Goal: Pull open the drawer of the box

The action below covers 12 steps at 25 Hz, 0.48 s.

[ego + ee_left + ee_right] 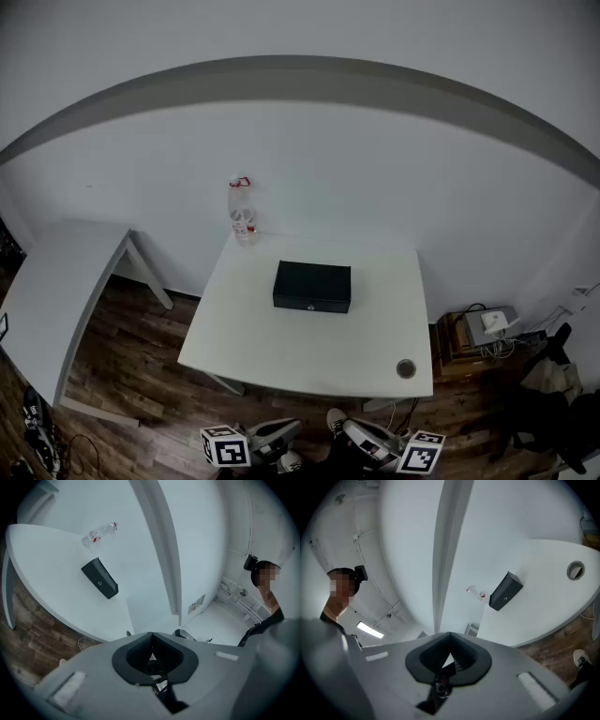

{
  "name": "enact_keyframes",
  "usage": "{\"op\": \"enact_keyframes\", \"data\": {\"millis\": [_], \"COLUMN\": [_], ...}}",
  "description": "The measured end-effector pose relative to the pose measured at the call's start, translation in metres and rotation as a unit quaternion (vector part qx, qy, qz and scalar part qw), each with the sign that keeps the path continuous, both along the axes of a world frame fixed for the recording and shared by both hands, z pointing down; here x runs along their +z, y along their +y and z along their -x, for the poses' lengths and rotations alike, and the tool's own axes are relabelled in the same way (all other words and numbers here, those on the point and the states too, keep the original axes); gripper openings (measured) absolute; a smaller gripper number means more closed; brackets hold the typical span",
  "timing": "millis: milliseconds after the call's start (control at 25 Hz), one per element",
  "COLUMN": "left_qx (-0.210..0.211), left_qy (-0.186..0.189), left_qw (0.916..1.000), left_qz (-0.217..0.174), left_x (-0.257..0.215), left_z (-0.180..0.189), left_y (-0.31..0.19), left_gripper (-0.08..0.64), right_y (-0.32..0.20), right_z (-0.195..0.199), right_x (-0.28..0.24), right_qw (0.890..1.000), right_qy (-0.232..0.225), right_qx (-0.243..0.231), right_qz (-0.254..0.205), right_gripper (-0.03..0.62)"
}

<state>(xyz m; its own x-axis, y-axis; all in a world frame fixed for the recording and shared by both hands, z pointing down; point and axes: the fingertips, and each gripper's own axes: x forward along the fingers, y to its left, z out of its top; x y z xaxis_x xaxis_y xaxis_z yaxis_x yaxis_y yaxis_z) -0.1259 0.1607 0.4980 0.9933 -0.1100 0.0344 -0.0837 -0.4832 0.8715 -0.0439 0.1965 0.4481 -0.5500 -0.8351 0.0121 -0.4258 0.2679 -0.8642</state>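
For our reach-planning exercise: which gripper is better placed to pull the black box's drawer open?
Left, narrowly. The left gripper and right gripper are shut, empty, short of the table; the left's tip looks closer to the black box's front.

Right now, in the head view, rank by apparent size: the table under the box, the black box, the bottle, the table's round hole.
1. table
2. black box
3. bottle, taller than the box but much narrower
4. round hole
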Motion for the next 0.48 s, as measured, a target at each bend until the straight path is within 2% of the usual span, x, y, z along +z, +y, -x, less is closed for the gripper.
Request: {"op": "enact_keyframes", "data": {"millis": [480], "left_qx": [-0.001], "left_qy": [-0.002], "left_qw": [1.0000], "left_qz": [0.005], "left_x": [0.0017], "left_z": [-0.0013], "left_y": [0.0001], "left_gripper": [0.002], "right_y": [0.0011], "right_z": [-0.0031], "right_x": [-0.0011], "right_qw": [1.000], "right_qy": [-0.001], "right_qx": [0.004], "right_qz": [0.001], "right_gripper": [0.003]}}
